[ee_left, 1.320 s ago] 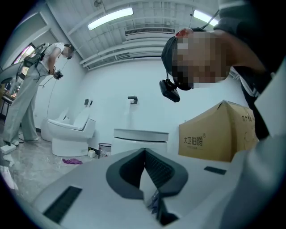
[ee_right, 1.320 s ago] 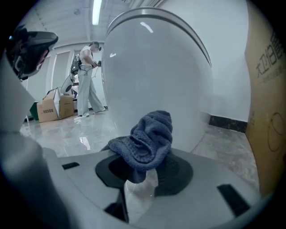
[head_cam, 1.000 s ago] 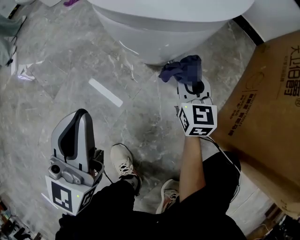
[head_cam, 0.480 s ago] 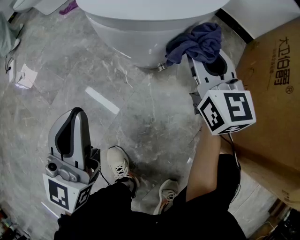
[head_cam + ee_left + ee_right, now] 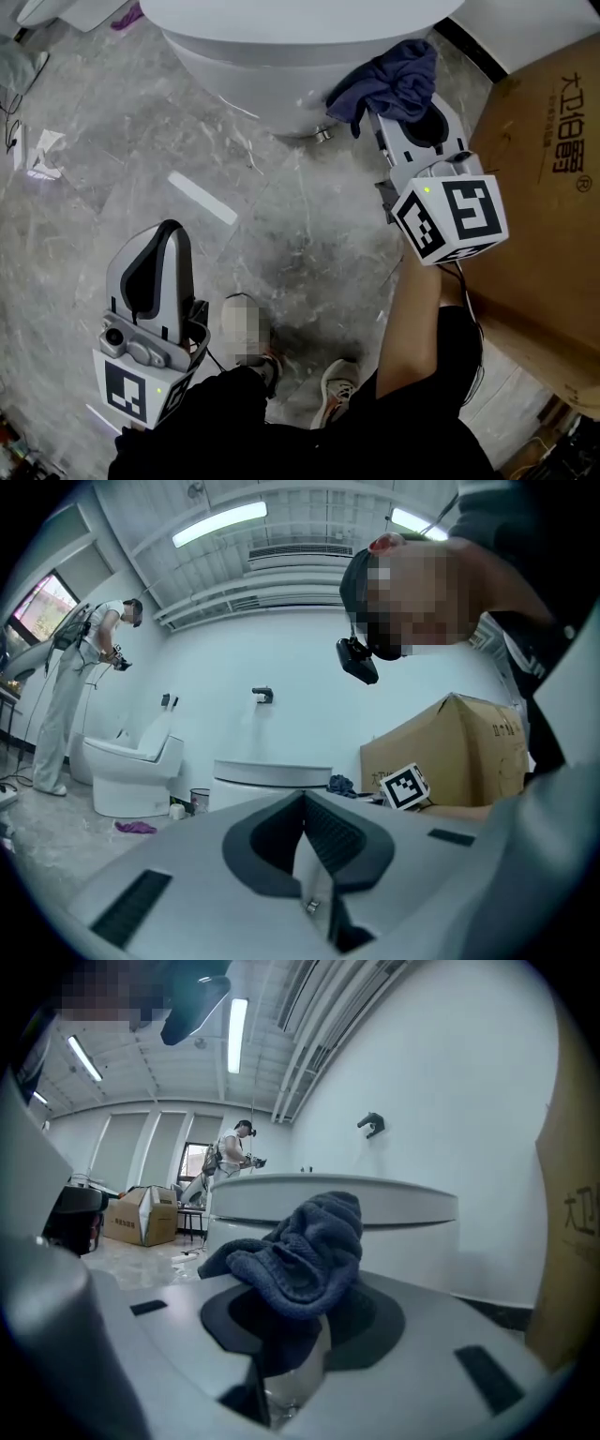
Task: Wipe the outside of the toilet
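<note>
The white toilet (image 5: 272,56) fills the top of the head view, its bowl curving down to the floor. A dark blue cloth (image 5: 389,82) is bunched against the bowl's lower right side, and my right gripper (image 5: 408,117) is shut on it. In the right gripper view the cloth (image 5: 305,1241) droops over the jaws with the toilet (image 5: 375,1208) close behind. My left gripper (image 5: 167,232) hangs low at the left, shut and holding nothing, well away from the toilet. Its own view shows the jaws meeting at the left gripper (image 5: 305,808).
A large cardboard box (image 5: 539,178) stands close on the right of the toilet. My shoes (image 5: 246,333) are on the grey marble floor (image 5: 141,141). A second toilet (image 5: 131,771) and another person (image 5: 70,696) are far off at the left.
My right gripper has carried the cloth up and to the right along the toilet's lower side; in the last half second it hardly shifted. The left gripper stays put.
</note>
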`<state>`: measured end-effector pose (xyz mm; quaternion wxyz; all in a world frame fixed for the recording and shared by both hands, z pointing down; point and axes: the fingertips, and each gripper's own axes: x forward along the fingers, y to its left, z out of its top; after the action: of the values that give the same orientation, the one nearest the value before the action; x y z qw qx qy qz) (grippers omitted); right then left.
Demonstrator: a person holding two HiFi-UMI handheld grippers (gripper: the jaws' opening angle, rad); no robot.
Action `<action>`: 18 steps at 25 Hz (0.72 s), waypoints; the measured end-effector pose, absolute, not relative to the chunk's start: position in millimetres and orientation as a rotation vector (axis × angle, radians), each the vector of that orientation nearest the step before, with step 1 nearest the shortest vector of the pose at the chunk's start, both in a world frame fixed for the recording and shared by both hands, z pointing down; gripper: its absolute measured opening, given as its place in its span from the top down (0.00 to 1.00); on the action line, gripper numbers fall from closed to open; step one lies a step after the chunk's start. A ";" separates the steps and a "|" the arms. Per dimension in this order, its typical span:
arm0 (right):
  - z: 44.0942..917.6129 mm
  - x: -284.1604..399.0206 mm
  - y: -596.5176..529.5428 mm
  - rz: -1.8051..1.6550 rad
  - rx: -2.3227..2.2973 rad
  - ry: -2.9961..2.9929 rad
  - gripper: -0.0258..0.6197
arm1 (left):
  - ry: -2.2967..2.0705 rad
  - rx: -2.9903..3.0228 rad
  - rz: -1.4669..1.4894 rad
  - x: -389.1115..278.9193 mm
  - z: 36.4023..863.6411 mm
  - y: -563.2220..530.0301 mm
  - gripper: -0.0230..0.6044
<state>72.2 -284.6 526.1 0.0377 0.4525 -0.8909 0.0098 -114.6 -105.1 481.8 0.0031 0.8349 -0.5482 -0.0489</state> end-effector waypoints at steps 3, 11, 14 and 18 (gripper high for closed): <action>534.4 73.0 -285.6 0.049 1.398 -2.737 0.77 | -1.705 2.622 -0.179 -115.9 482.0 -108.9 0.95; 575.9 77.2 -288.6 0.081 1.376 -2.677 0.77 | -1.700 2.613 -0.197 -120.4 484.1 -113.8 0.95; 595.3 77.5 -290.0 0.094 1.370 -2.652 0.77 | -1.693 2.607 -0.185 -123.9 489.0 -111.3 0.95; 623.6 76.7 -290.6 0.131 1.358 -2.613 0.77 | -1.696 2.602 -0.199 -124.0 487.7 -115.9 0.95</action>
<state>76.7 -290.6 623.6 0.0970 0.4586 -0.8822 0.0441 -124.0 -115.9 487.7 0.0147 0.8359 -0.5450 -0.0639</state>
